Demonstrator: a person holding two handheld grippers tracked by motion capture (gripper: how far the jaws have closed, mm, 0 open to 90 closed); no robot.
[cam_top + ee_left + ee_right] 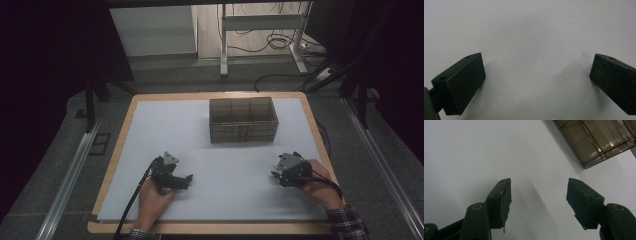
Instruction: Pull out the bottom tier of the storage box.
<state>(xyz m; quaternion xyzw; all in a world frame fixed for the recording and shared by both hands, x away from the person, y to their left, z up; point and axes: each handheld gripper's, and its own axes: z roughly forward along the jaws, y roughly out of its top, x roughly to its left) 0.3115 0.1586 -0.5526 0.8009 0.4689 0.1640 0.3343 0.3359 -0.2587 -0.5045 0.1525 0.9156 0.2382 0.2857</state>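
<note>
Claws first: the left claw (189, 178) rests near the tabletop's front edge, left of middle, its jaws spread wide with bare white sheet (531, 37) between them. The right claw (274, 176) sits near the front right corner, jaws partly apart and gripping nothing; its own view shows white surface in the gap. A hand (152, 197) holds the left one from the front edge, and a hand (322, 187) with a plaid sleeve (346, 222) holds the right. Farther back, near the rear edge and a little right of centre, stands a clear brown compartment box (243, 119), well apart from both claws; its corner shows in the right gripper view (596, 140).
</note>
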